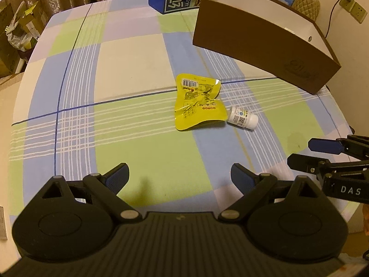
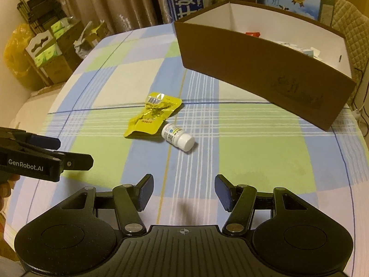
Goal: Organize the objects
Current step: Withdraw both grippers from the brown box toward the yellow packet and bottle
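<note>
We hold both tools, left (image 1: 180, 175) and right (image 2: 183, 190), wide and empty. Packet (image 2: 152, 115) and bottle (image 2: 178, 137) lie touching on the counter (image 2: 253, 143); the bottle may roll if nudged.

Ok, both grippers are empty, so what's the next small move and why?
Probably ease the open right gripper forward to the small white plastic bottle: it lies on its side just ahead, beside the crumpled yellow foil pouch, both still outside the brown cardboard box.
</note>
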Motion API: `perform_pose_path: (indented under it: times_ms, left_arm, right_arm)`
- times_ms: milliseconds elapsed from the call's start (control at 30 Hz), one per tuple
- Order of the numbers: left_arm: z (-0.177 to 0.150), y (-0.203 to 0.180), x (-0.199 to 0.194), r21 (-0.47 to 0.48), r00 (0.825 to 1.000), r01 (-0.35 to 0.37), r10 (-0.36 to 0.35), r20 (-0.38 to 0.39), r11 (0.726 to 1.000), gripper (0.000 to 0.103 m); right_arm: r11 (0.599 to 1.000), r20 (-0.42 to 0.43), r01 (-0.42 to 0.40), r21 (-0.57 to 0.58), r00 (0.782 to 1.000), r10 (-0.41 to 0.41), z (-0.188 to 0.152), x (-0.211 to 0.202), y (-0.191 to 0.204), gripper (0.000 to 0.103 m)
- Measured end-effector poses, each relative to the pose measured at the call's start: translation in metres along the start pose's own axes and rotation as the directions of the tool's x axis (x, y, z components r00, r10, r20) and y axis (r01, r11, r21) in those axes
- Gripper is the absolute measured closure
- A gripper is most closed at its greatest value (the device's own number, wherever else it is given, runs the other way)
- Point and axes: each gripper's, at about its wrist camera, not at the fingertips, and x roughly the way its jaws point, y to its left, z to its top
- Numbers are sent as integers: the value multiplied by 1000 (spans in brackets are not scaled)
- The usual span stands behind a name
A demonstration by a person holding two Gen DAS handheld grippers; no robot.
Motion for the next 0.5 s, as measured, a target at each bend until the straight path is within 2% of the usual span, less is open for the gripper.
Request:
perform_pose_path:
  times_ms: [267,500]
  left_arm:
    - [11,0,20,8,1000,-14,14,-21,1000,10]
    - [21,7,37,4,998,-44,44,-38,999,10]
  right_arm:
    - [999,-13,0,-44,1000,-1,6,21,-5,47]
    - [991,-2,-8,-131,1000,8,15,45,-2,47]
